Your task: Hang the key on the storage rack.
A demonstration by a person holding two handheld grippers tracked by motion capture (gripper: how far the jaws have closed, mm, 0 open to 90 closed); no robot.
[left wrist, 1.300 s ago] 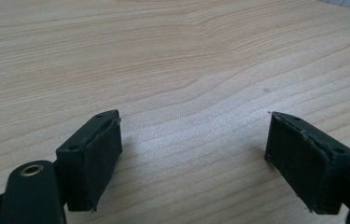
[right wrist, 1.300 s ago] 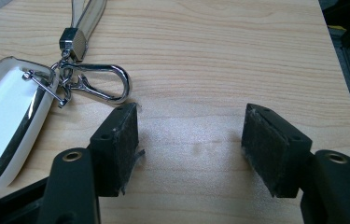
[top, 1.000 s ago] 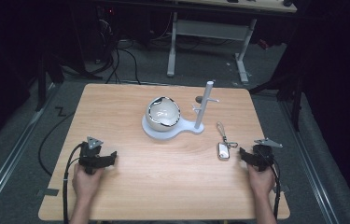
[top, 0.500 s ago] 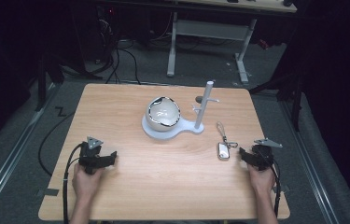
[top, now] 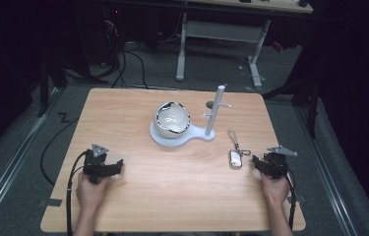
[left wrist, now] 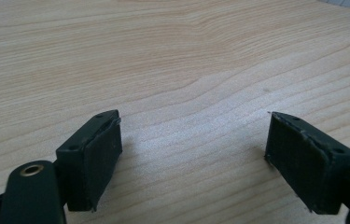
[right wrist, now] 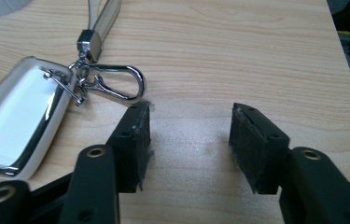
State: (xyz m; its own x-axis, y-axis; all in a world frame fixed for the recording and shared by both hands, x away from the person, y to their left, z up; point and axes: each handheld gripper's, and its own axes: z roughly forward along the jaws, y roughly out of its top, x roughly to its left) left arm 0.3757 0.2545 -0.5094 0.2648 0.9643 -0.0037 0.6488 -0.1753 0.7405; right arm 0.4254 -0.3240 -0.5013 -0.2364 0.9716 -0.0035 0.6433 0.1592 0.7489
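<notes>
Wooden table (top: 172,196) held a key fob (top: 235,159) just beside the right gripper (right wrist: 189,130), jaws just narrowing on nothing; the left gripper (left wrist: 193,140) gaped, released.

Lay flat on the table: a white key fob (right wrist: 11,116) with chrome edging, oblong, a small notch in its near end. Joined at the far end by a split ring to a silver carabiner clip (right wrist: 116,84) resting on its side, and by a metal ferrule to a pale strap (top: 232,134) stretched away towards the white stand. Sat near the table's right edge, just beside the right gripper (top: 257,161).
</notes>
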